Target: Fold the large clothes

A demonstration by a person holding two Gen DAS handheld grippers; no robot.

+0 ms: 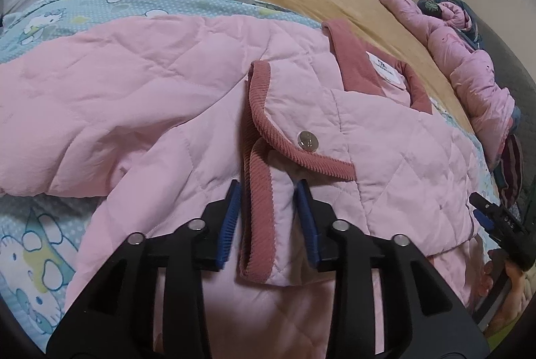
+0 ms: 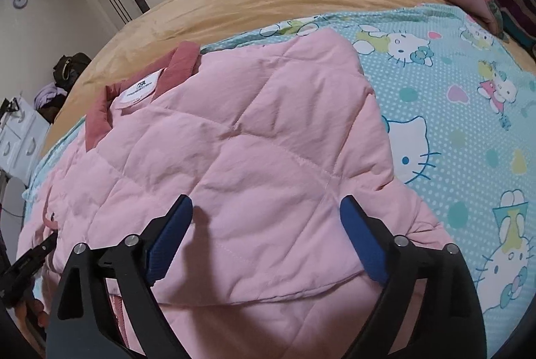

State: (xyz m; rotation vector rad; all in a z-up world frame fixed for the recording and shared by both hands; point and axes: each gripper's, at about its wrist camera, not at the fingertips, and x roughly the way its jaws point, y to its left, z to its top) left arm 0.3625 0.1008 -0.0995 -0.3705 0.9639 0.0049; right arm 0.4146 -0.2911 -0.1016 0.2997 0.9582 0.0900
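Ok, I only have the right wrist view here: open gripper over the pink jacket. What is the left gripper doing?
Observer: The left gripper is closed on a corduroy-trimmed edge of the pink jacket, its blue pads pressing it from both sides.
Operator: And the jacket's side out beyond it?
Observer: It lies spread over the cartoon sheet, not folded in yet.

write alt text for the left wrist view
The left gripper straddles the corduroy-trimmed front edge of a pink quilted jacket spread on a cartoon-cat sheet. A metal snap sits just beyond the blue fingertips.
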